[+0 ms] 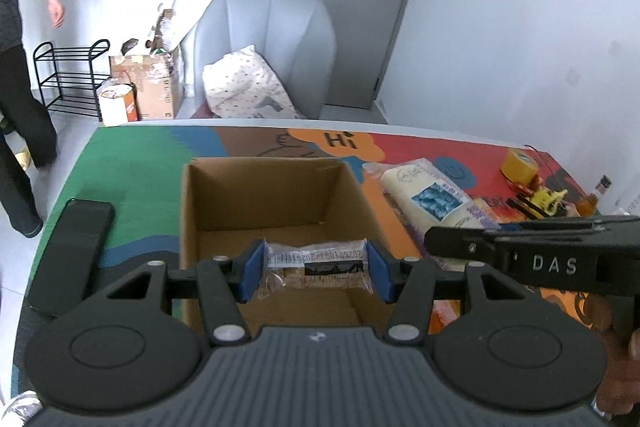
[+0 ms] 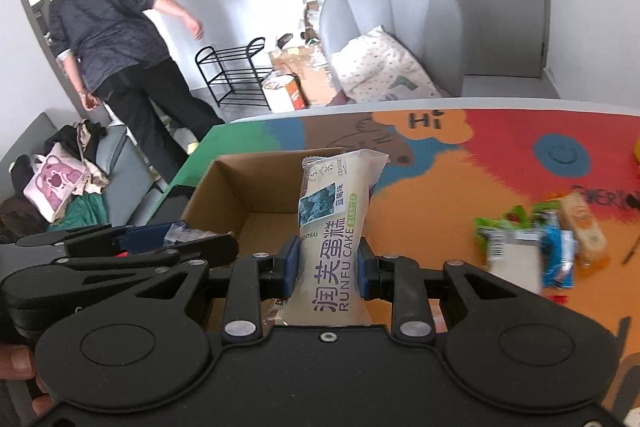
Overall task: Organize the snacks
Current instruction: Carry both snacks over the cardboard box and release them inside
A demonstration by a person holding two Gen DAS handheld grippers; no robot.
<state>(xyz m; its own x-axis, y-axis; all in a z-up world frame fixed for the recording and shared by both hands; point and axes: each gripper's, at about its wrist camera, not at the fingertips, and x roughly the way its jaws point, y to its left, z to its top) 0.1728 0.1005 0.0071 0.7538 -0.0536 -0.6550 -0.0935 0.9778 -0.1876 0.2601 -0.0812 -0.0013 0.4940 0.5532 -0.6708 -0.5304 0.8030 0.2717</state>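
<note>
Left wrist view: the left gripper pinches a clear-wrapped snack bar crosswise between its blue pads, held over the open cardboard box, which sits toward the table's near edge. Right wrist view: the right gripper squeezes a Runfu cake packet upright at its waist, just right of the box. Loose snack packets lie toward the right edge. Beyond the far edge stand a grey armchair and a person.
</note>
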